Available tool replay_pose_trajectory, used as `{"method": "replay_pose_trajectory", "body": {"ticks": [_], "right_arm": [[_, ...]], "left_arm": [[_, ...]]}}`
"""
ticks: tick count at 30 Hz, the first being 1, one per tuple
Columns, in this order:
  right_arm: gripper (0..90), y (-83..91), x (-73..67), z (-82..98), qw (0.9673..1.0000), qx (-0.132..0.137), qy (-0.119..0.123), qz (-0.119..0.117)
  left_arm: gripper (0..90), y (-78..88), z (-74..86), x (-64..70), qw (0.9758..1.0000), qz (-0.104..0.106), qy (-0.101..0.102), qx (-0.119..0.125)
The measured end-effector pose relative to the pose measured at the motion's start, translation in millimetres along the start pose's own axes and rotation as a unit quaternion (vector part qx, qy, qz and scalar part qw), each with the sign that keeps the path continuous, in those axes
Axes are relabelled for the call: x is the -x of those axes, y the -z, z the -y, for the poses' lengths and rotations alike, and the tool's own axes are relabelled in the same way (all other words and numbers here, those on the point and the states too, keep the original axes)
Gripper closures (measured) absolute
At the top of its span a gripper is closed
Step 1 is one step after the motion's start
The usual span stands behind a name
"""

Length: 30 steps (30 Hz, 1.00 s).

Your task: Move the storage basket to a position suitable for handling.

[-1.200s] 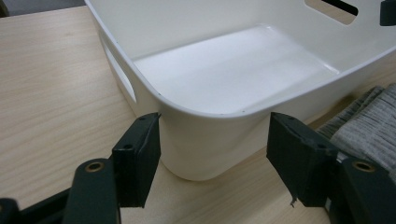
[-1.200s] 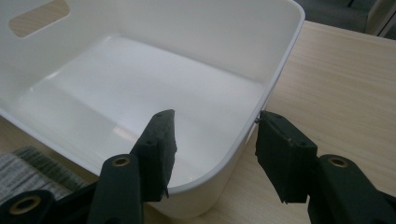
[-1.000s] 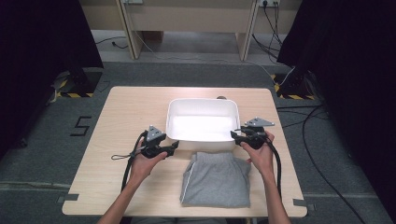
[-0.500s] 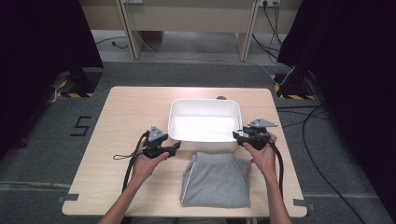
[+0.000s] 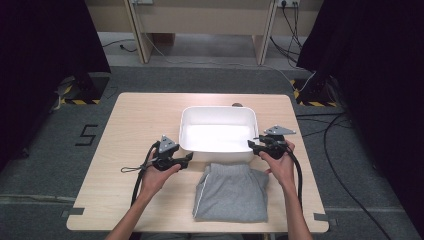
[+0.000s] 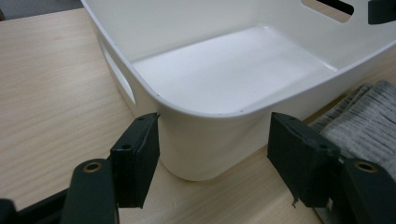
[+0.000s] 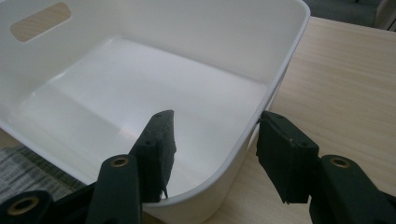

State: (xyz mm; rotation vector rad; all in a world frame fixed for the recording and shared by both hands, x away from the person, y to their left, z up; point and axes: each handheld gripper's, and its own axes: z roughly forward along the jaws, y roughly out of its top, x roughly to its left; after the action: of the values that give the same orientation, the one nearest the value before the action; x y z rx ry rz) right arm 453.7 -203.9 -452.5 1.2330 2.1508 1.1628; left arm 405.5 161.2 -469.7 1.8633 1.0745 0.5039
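**benchguy:** So where's everything sitting? Start with the big stuff.

**me:** Okay, biggest first: the wooden table (image 5: 135, 125). On it there's a white plastic tub (image 5: 218, 112), roughly centered side to side and a bit toward the far edge, with nothing in it. Right behind its far rim there's some small dark thing (image 5: 237, 105), too small to make out. Just in front of the tub, toward the near edge, lies a folded grey garment (image 5: 232, 192), its far end just about touching the tub's near wall.

**benchguy:** And your grippers?

**me:** My left gripper (image 5: 189, 158) is at the tub's near left corner. From the left gripper view, the jaws stand about halfway open, one on each side of that rounded corner (image 6: 205, 149). One pad looks right up against the wall and the other sits clear of it, so nothing's clamped. My right gripper (image 5: 250, 144) is at the near right corner. In the right gripper view, one jaw is inside the tub and the other outside, straddling the rim (image 7: 275, 88), also roughly half open with gaps either side. So it's around the wall, not pinching it.
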Motion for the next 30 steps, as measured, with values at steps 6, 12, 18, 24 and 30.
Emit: {"method": "replay_pose_trajectory", "body": {"ticks": [6, 12, 18, 24, 30], "right_arm": [[47.2, -4.1, -3.5, -2.3, 1.0000, 0.000, 0.004, -0.001], [46.1, -5.0, -4.0, -1.4, 0.9999, 0.005, -0.010, -0.004], [35.7, 0.0, -3.4, -1.3, 0.9996, 0.020, -0.020, -0.006], [29.6, 23.6, -7.0, -2.6, 0.9987, 0.045, -0.022, -0.005], [28.7, 40.6, -10.9, 4.7, 0.9988, 0.047, -0.015, -0.006]], "left_arm": [[33.5, 1.7, -0.3, -5.0, 1.0000, -0.001, 0.008, 0.003], [33.6, -0.7, -0.3, -9.7, 0.9998, 0.006, 0.020, 0.004], [31.4, 8.9, -0.9, -7.9, 0.9994, 0.013, 0.028, 0.012], [25.8, 24.0, 4.6, -5.6, 0.9994, 0.023, 0.025, 0.006], [23.6, 36.1, 11.2, -2.5, 0.9991, 0.032, 0.027, 0.005]]}}
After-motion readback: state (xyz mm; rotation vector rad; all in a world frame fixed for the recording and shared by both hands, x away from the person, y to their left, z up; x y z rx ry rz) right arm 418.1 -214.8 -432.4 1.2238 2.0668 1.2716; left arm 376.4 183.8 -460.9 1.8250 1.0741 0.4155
